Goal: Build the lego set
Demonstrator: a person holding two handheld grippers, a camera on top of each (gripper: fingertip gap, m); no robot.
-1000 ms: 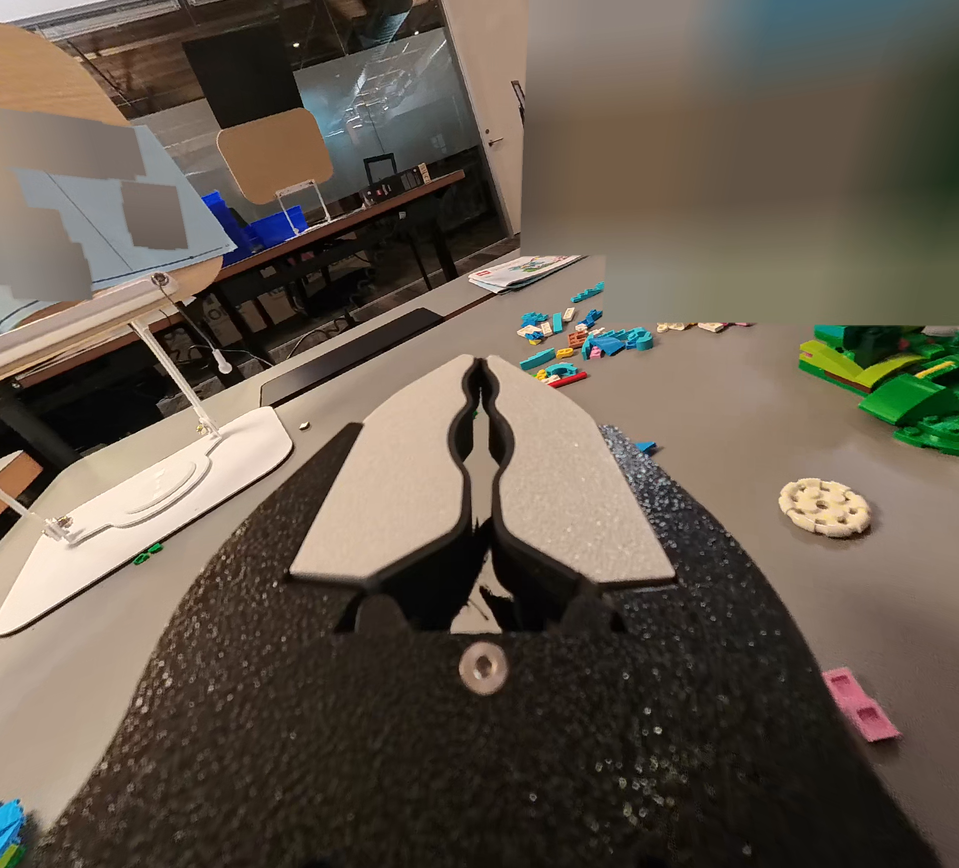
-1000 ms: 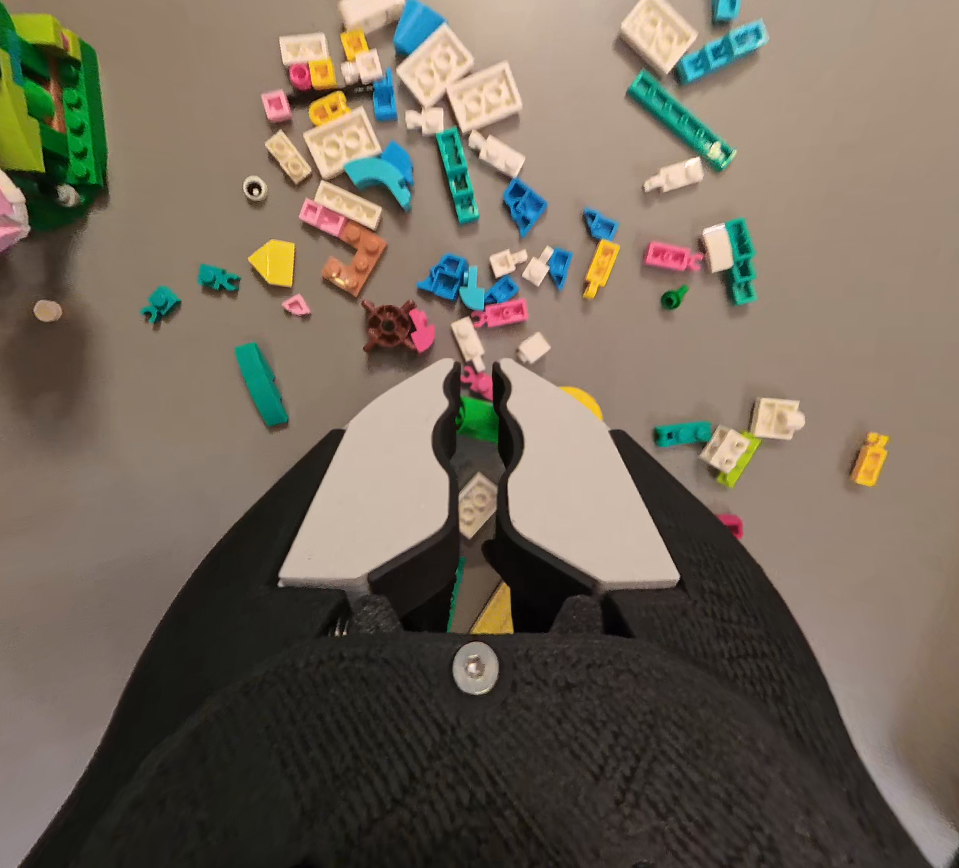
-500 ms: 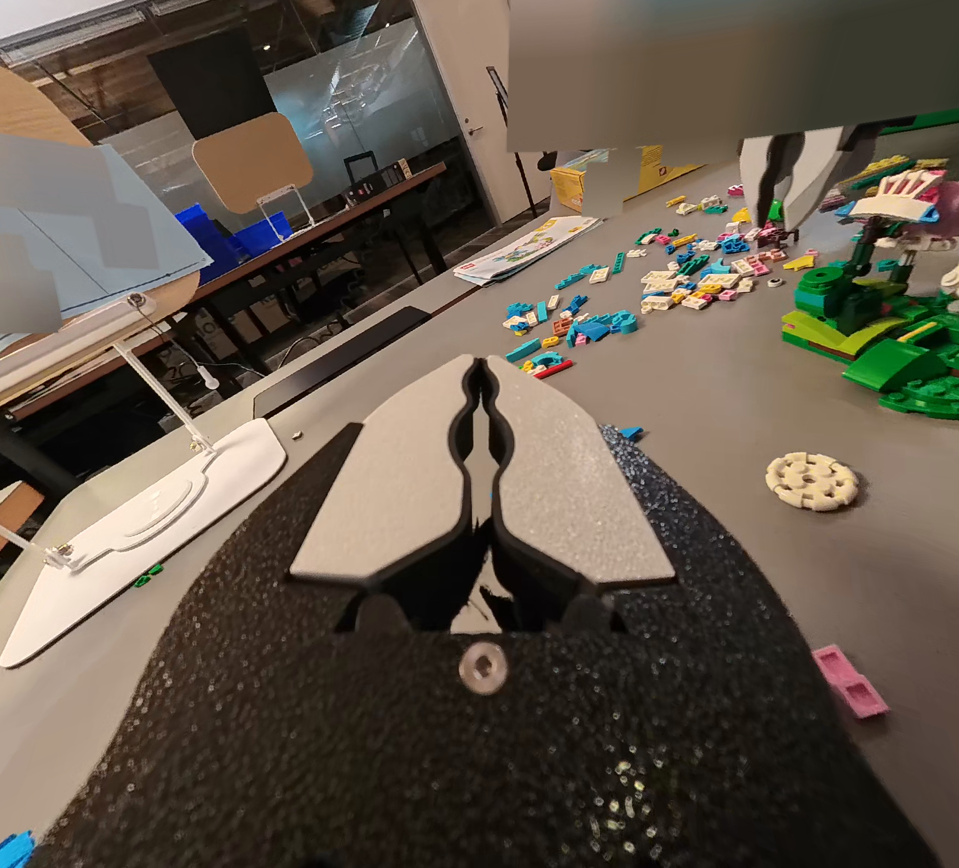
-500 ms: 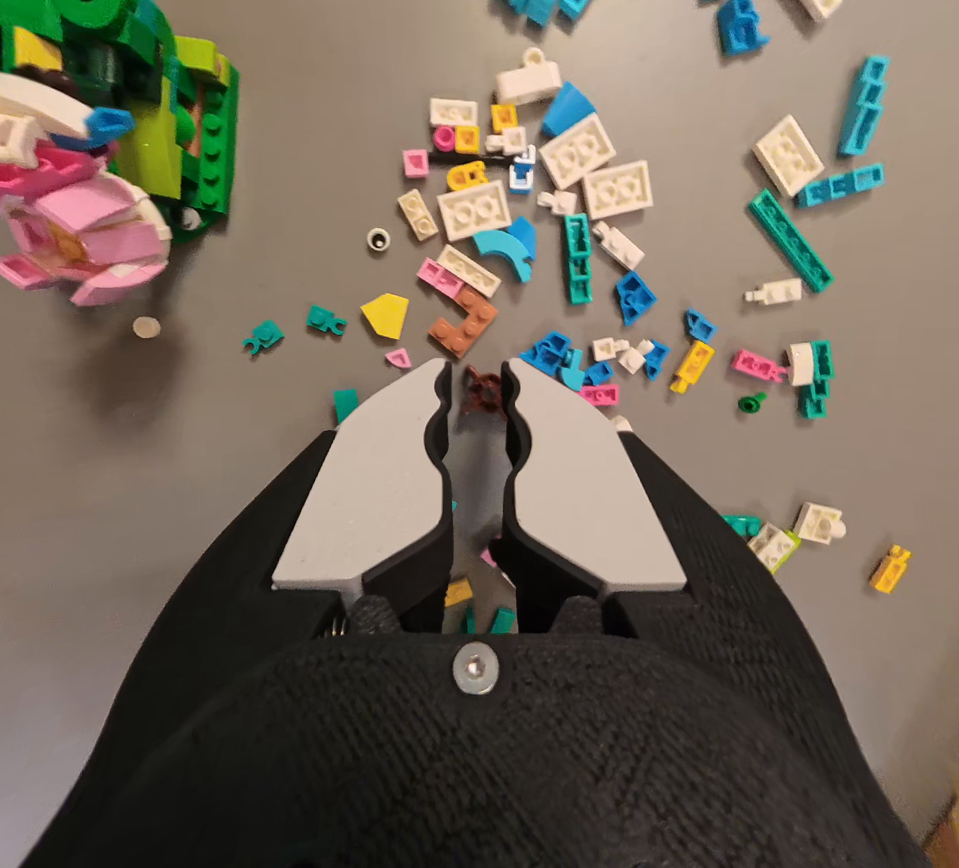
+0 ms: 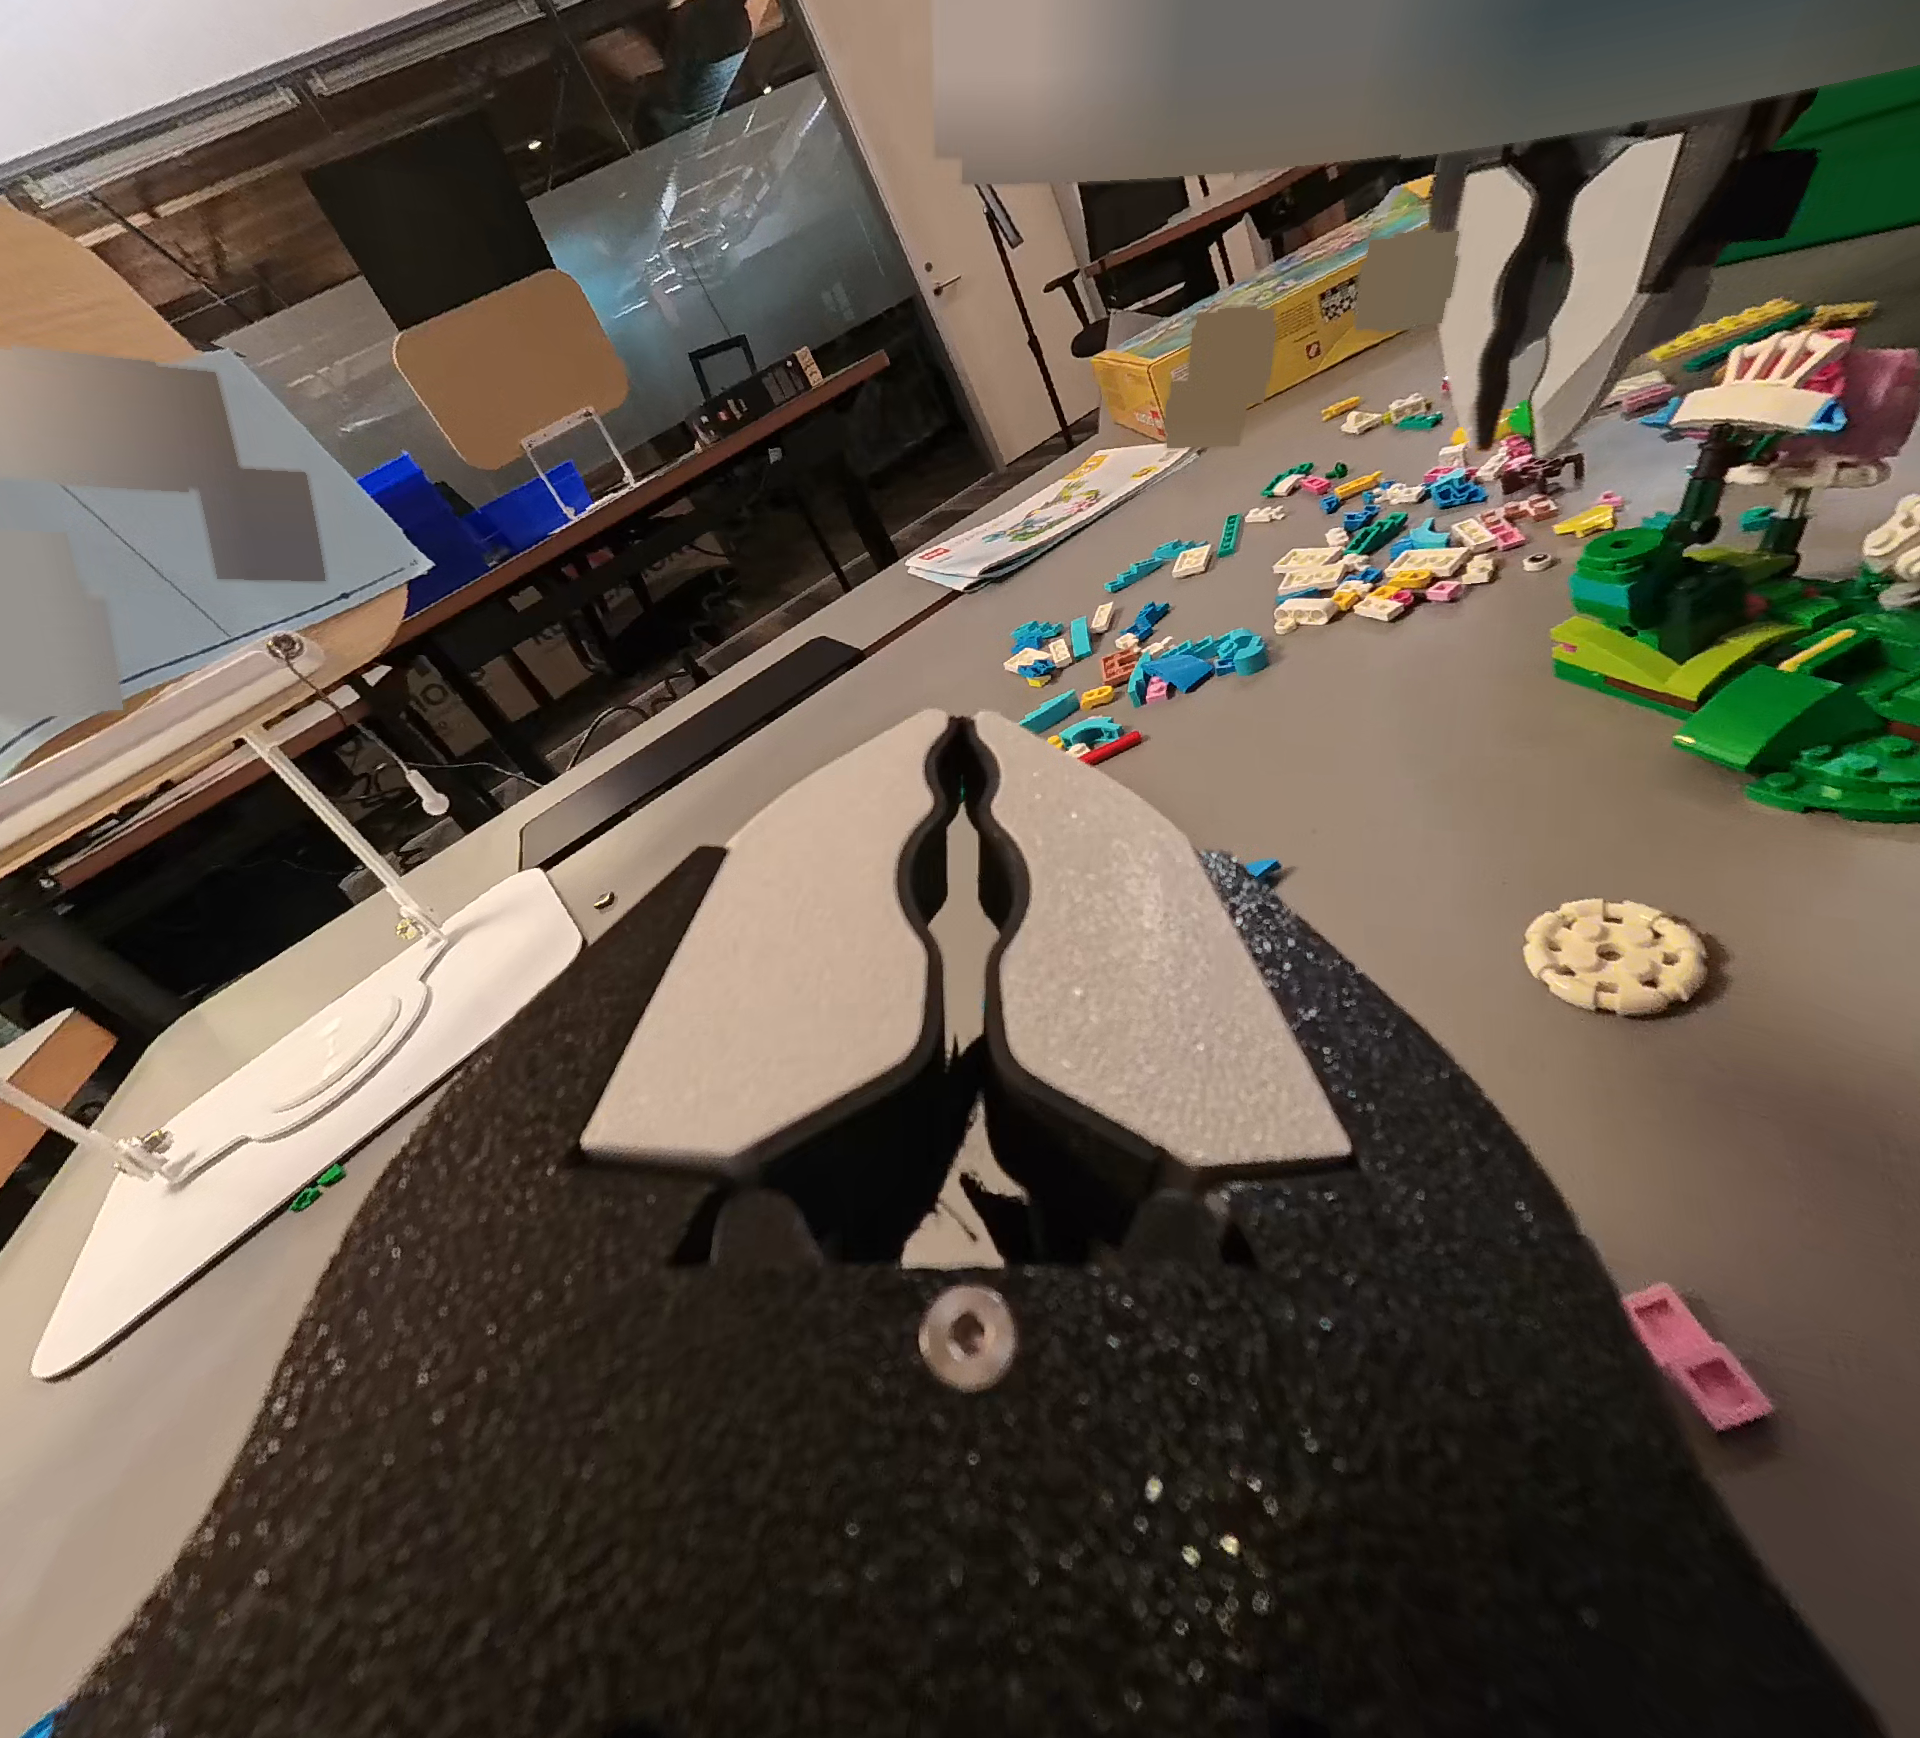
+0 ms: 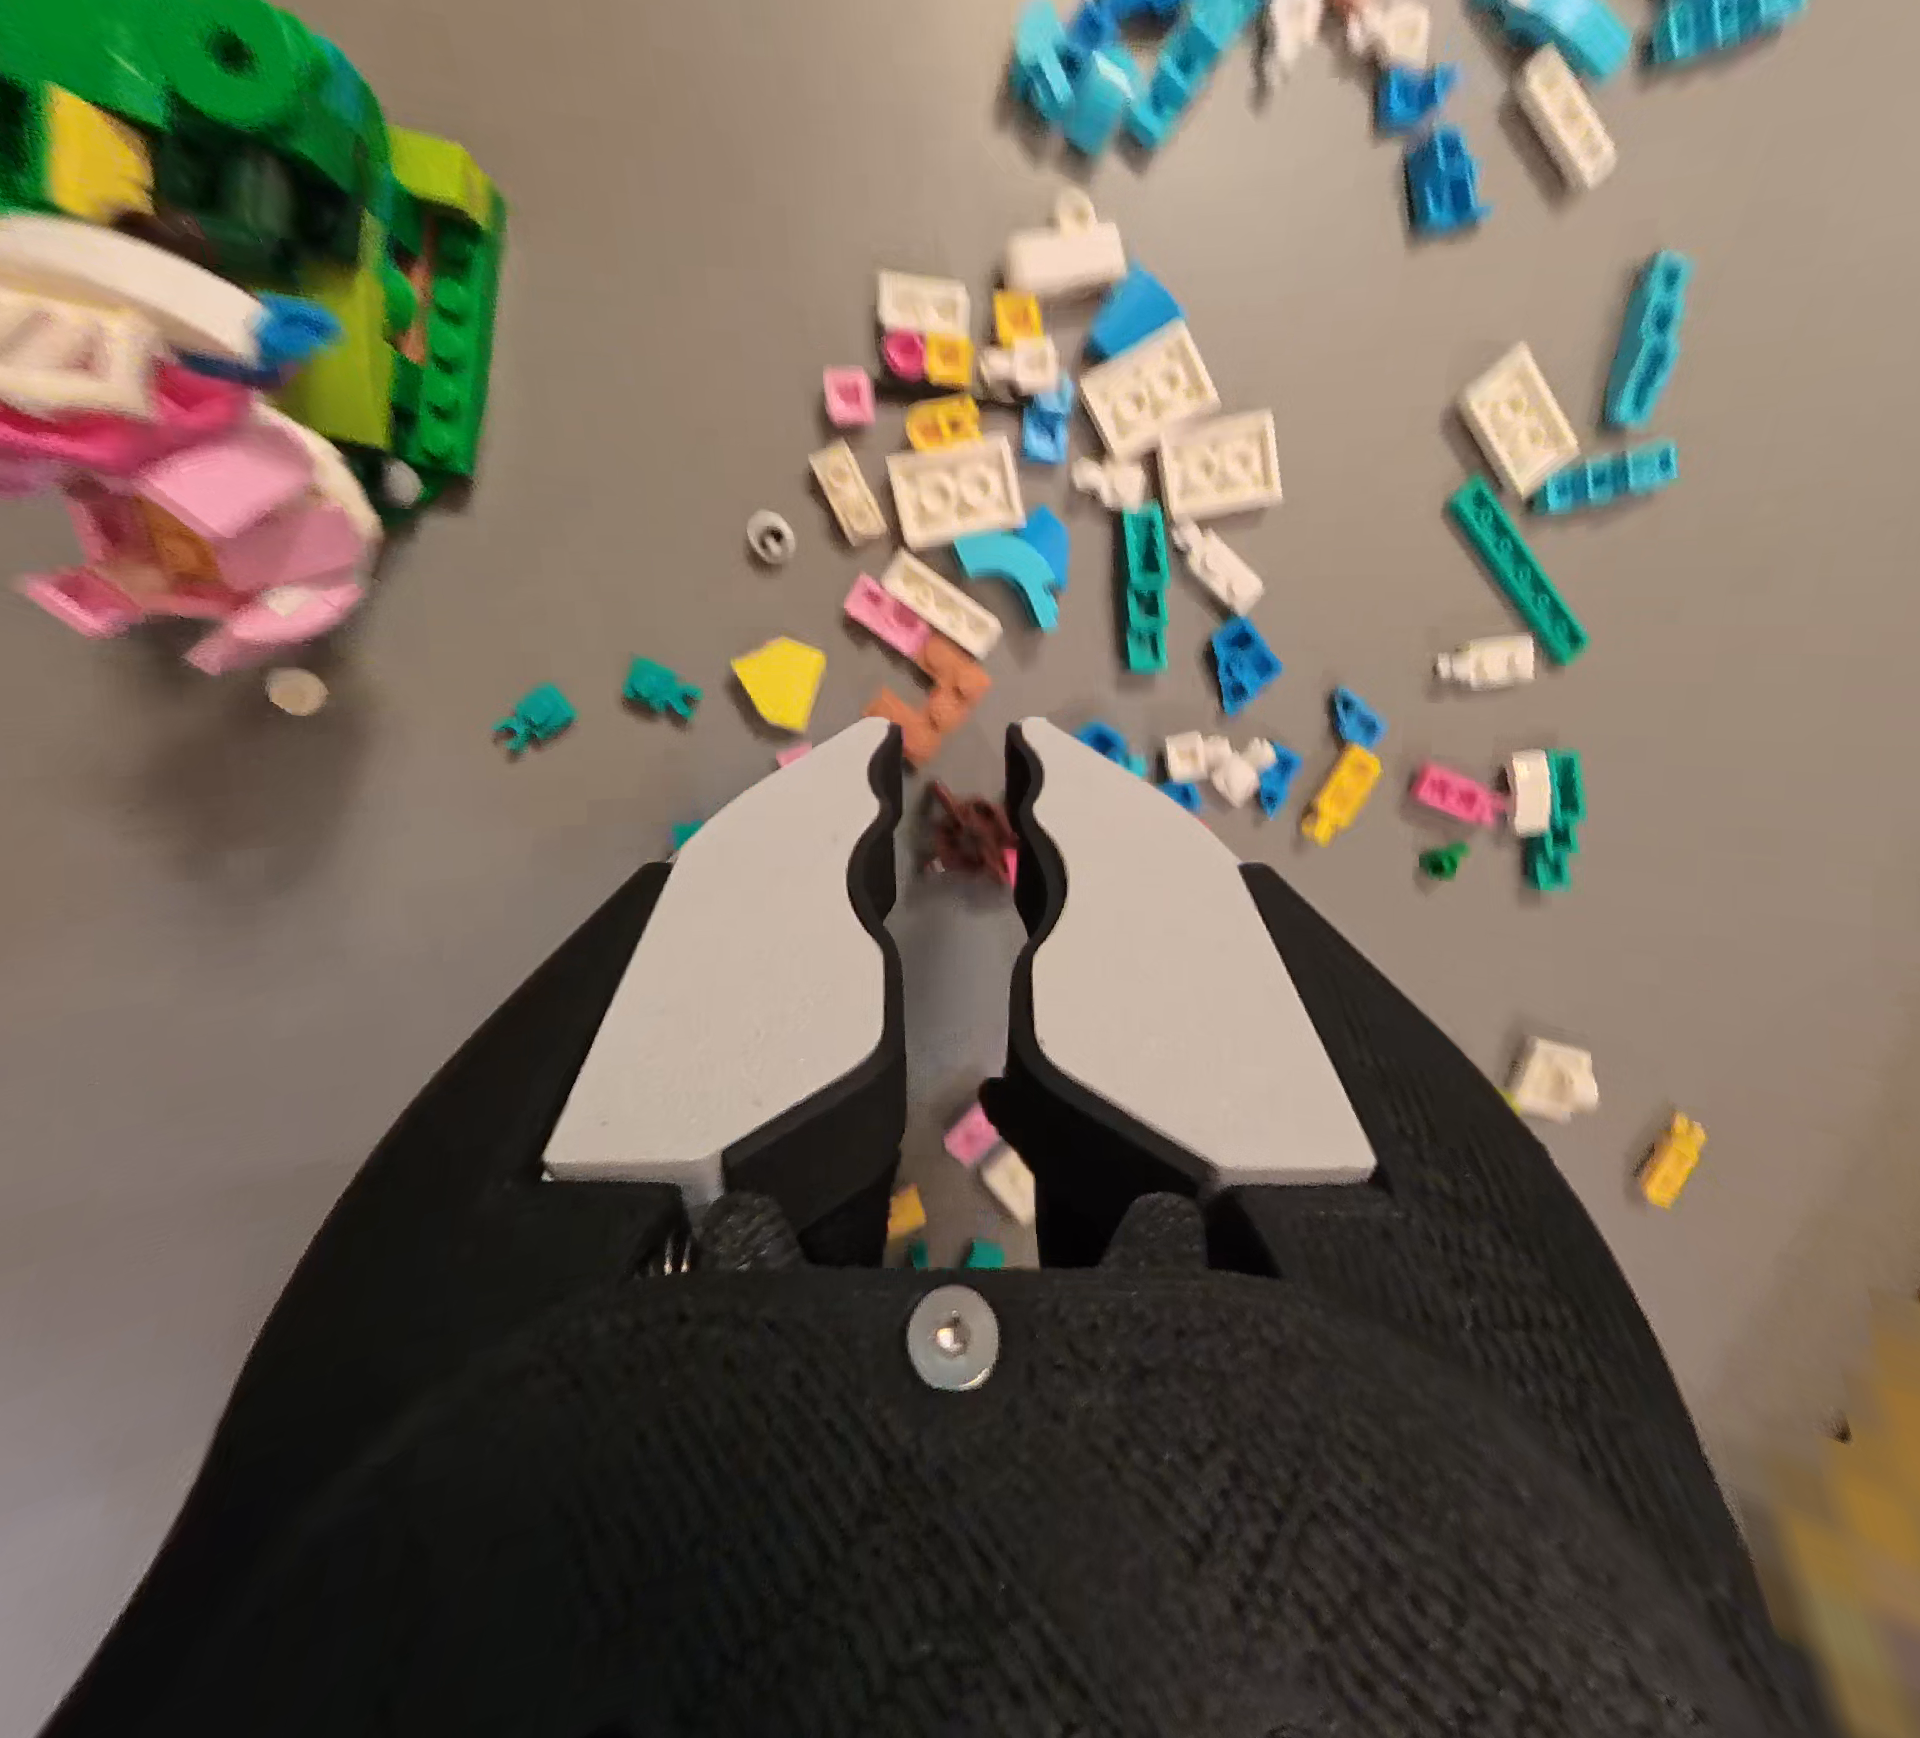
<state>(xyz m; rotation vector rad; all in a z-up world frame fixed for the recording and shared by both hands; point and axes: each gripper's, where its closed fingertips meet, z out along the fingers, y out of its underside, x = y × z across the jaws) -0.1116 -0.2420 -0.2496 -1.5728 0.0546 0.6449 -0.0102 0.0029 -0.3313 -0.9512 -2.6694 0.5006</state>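
My right gripper (image 6: 951,732) is open, pointing down over the loose bricks (image 6: 1143,462) on the grey table. A small dark brown spoked piece (image 6: 971,836) lies between its fingers; I cannot tell whether they touch it. It also shows in the left wrist view (image 5: 1512,441), tips close to the table. The green model (image 6: 436,338) with a pink and white flower (image 6: 239,525) stands to its left. My left gripper (image 5: 961,730) is shut and empty, held above the table well short of the pile (image 5: 1382,556). The model (image 5: 1766,691) is at its right.
A tan round plate (image 5: 1614,956) and a pink brick (image 5: 1694,1366) lie on the table right of my left gripper. A booklet (image 5: 1049,514) and a yellow box (image 5: 1226,358) lie at the far edge. A white stand base (image 5: 291,1065) sits at the left. About 30 cm separates my left fingertips from my right. From the right gripper's tips to the model (image 5: 1766,691) is close to 15 cm. It turns up in the right wrist view (image 6: 95,68) as well.
My right gripper has opened wider and moved over the pile until the brown spoked piece is between its fingers. The left gripper's view has swung right, still shut.
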